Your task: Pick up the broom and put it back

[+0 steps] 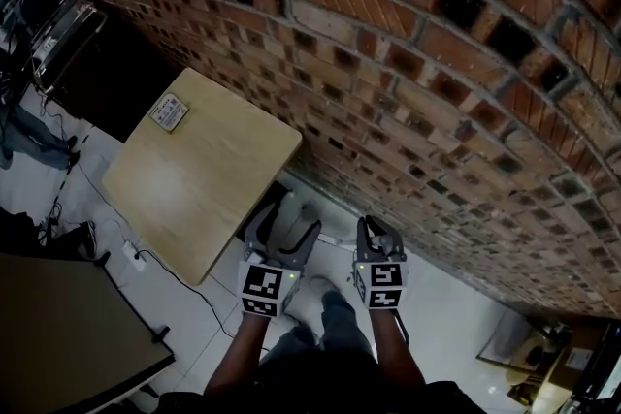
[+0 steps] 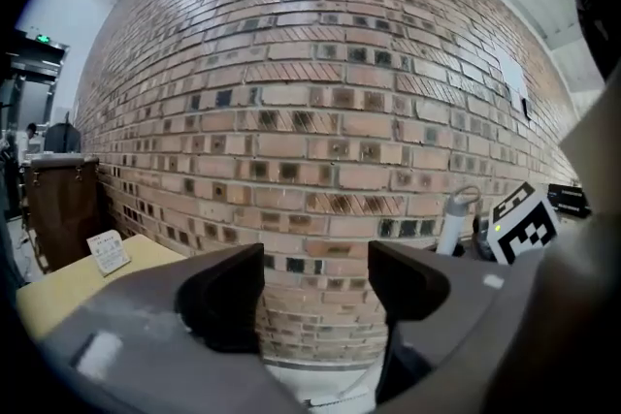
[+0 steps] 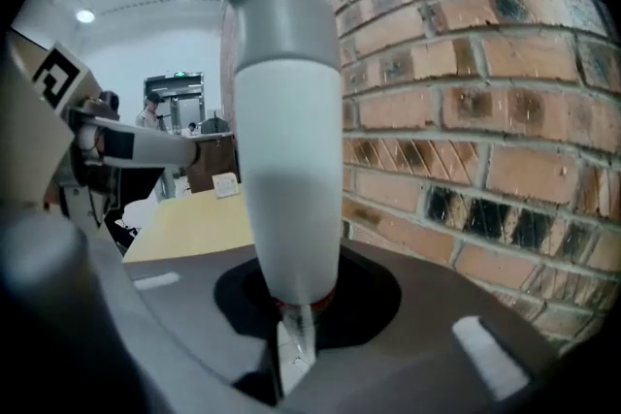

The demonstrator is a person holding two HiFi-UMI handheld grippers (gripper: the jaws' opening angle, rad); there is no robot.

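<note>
Two claws hang near the wall (image 1: 437,63), and only one has work. The right gripper (image 3: 296,305) is clenched on the broom (image 3: 286,141), its jaws pinching the thin pole just under the white grip, by a red ring. The left gripper (image 2: 315,281) is released, jaws apart with only brick showing between them. So the broom is in the right claw, roughly upright and close to the wall. Its grip, with a loop at the top, also shows past the left jaws. No view shows the bristle end.

It should be light and stiff, but it is long, so the far end will likely swing. The plastic grip looks smooth and could twist in a pinch (a second hold lower on the pole would steady it, I'd judge).

A table (image 1: 194,170) stands just to the left with a small card (image 1: 169,113) on it. A cable (image 1: 184,281) runs over the floor by the table's edge, and a dark desk (image 1: 58,334) sits nearer the person. The table corner and the wall look likeliest to catch the pole, and the cable could snag the bristles.
</note>
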